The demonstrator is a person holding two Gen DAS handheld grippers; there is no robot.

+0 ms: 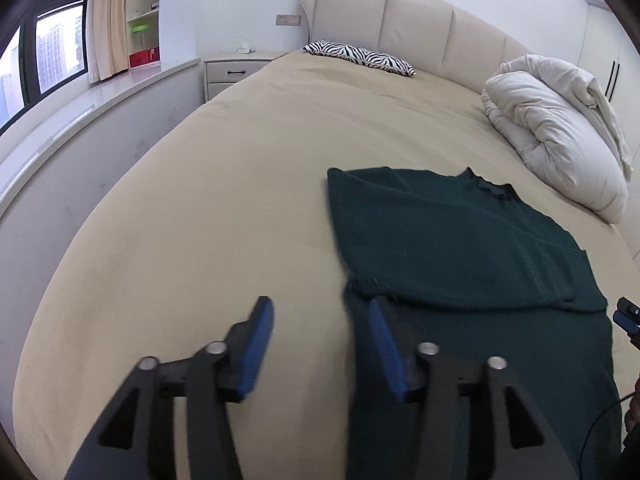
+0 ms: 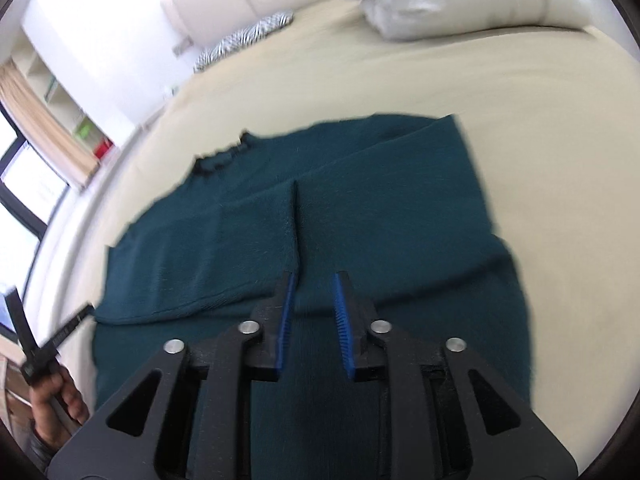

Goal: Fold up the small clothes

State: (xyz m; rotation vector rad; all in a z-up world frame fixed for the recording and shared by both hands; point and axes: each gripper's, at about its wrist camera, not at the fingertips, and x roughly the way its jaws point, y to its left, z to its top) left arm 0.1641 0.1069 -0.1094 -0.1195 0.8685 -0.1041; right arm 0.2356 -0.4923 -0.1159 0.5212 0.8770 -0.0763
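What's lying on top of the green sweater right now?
Both sleeves are folded in across the green sweater, meeting near the middle. Nothing else lies on it. The beige sheet beneath is covered, and so is the sweater's underside.

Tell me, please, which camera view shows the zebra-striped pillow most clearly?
The left wrist view: the zebra-striped pillow lies sharp and unobstructed at the head of the bed, its stripes distinct. In the right wrist view it appears blurred, tilted and overexposed near the frame's top.
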